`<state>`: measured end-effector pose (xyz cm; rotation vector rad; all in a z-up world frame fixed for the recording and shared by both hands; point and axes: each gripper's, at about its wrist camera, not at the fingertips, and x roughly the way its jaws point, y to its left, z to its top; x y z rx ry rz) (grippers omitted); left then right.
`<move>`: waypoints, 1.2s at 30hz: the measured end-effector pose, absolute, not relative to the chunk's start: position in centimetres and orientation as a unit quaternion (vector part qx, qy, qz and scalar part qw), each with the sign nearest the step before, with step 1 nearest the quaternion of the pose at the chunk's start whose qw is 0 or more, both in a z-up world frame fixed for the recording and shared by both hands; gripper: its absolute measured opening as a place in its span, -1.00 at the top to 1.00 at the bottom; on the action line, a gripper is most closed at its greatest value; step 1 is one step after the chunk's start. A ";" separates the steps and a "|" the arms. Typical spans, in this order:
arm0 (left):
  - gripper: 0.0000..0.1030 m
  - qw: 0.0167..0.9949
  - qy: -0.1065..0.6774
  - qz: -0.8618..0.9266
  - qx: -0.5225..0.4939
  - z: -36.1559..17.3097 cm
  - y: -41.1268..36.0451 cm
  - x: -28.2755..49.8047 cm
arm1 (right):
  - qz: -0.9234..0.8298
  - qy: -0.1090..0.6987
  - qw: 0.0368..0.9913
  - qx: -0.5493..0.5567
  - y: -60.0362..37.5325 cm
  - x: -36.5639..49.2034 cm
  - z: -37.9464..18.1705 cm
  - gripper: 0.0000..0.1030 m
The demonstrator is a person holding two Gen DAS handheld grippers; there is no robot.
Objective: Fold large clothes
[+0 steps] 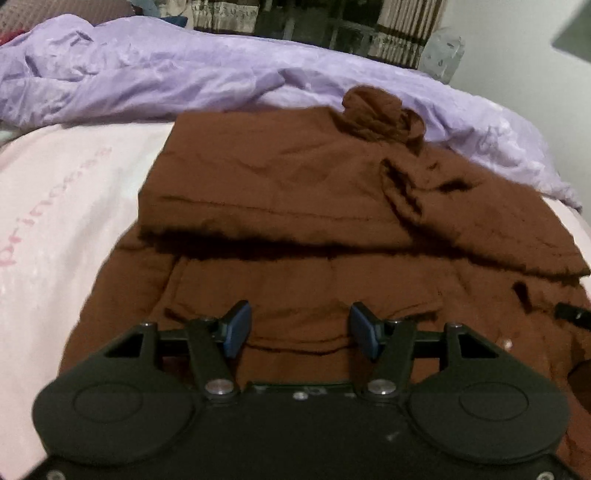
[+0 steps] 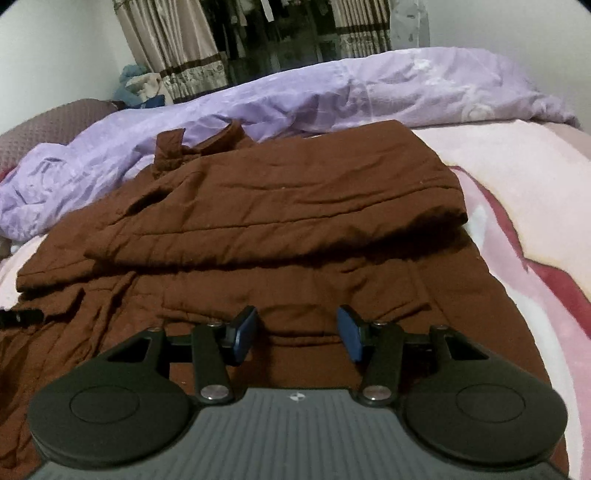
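Coat lies on the bed, far part already folded over. Left gripper and right gripper hover apart over the near hem, empty. Next, likely: pinch hem, fold away.

Left gripper over near part of brown coat, blue pads spread apart, nothing between. Coat's far half folded onto near half, bunched sleeve end at top. Pink blanket with lettering at left. Crumpled lilac duvet behind. Curtains beyond.
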<state>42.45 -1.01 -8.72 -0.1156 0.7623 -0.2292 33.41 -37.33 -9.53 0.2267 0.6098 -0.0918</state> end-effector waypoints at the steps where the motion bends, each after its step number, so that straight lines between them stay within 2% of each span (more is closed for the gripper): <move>1: -0.17 0.922 0.367 -0.110 -0.050 -8.6 -1.2 42.2 | -0.046 0.303 0.945 0.113 -37.3 33.4 -9.3 -0.17; 5: -0.18 0.925 0.357 -0.124 -0.041 -6.4 -0.9 40.3 | -0.047 0.302 0.941 0.146 -38.2 31.5 -7.5 -0.17; 10: -0.20 0.938 0.319 -0.132 -0.015 -3.3 2.6 34.9 | -0.002 0.269 0.946 0.179 -41.6 24.6 -5.0 -0.40; 15: -0.22 0.935 0.326 -0.118 -0.076 -4.1 10.2 29.1 | -0.005 0.271 0.939 0.213 -46.8 17.7 -5.9 -0.56; 21: -0.21 0.899 0.379 -0.087 -0.201 -8.9 17.5 25.8 | 0.005 0.279 0.907 0.316 -51.4 14.2 -10.0 -0.58; 25: -0.22 0.881 0.381 -0.090 -0.267 -10.8 19.4 24.9 | 0.012 0.278 0.890 0.362 -51.8 14.3 -12.2 -0.55; 36: -0.21 0.855 0.379 -0.131 -0.329 -11.4 18.5 25.3 | 0.037 0.278 0.887 0.367 -50.6 14.8 -12.8 -0.56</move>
